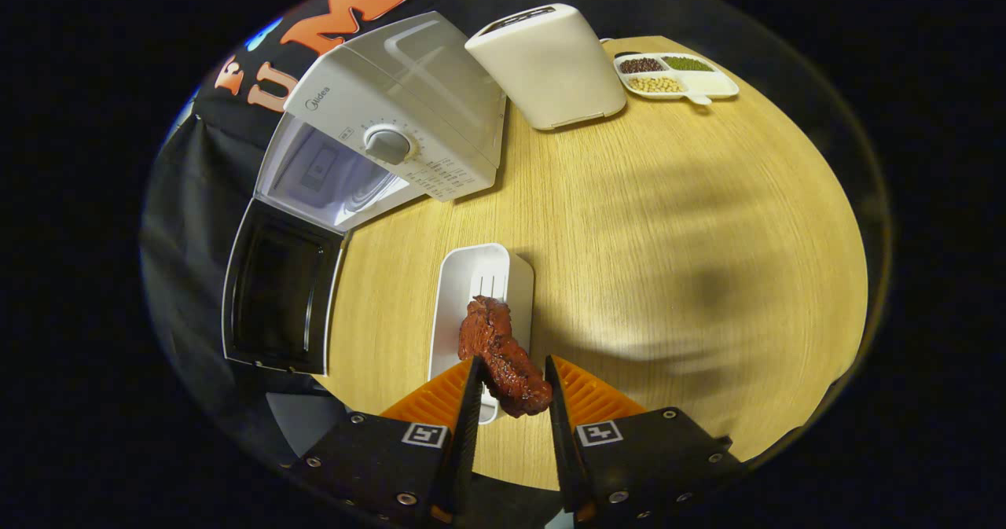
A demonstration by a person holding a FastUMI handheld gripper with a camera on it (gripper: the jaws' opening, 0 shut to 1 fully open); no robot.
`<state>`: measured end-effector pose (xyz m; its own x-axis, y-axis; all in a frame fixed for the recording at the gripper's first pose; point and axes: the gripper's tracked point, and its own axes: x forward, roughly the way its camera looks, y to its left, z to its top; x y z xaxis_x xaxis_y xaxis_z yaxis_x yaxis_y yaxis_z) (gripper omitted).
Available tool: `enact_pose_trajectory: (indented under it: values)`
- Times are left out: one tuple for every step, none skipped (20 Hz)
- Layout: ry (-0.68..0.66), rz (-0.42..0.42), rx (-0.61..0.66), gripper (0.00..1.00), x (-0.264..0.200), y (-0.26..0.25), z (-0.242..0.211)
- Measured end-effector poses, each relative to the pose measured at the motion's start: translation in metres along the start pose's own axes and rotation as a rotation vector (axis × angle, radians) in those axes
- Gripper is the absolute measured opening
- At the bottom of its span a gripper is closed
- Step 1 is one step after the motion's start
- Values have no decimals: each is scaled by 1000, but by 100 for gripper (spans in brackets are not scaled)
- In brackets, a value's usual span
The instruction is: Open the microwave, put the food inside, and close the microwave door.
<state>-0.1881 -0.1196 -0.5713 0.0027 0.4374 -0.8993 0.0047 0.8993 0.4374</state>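
A reddish-brown piece of meat is held between my fingers, with my gripper shut on its near end. It hangs above a long white tray that lies on the wooden table just ahead of the fingers. Beyond and to the left of the tray stands the white microwave with a round dial. Its dark-glass door is swung wide open toward me, and the lit white cavity shows behind it.
A white rounded appliance stands right of the microwave. Farther right lies a white divided dish with beans and grains. The wide stretch of wooden table to the right of the tray carries only shadows.
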Motion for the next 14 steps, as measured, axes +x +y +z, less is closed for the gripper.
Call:
enact_pose_trajectory:
  values:
    - [4,21,24,40,0,2,0]
    - [12,41,37,38,-1,4,-3]
    - [14,64,46,33,-2,7,-4]
    - [6,80,50,29,-4,10,-4]
    - [-5,95,56,25,-5,13,-1]
    - [-21,99,61,23,-7,13,1]
    - [-35,106,71,19,-8,13,4]
    - [-59,111,93,17,-12,13,7]
    - [-78,120,107,16,-14,13,10]
    - [-98,121,117,16,-16,11,12]
    - [-132,123,146,15,-20,9,18]
    - [-158,129,165,12,-23,9,22]
    - [-177,116,169,11,-24,5,25]
    - [-186,115,180,11,-27,4,23]
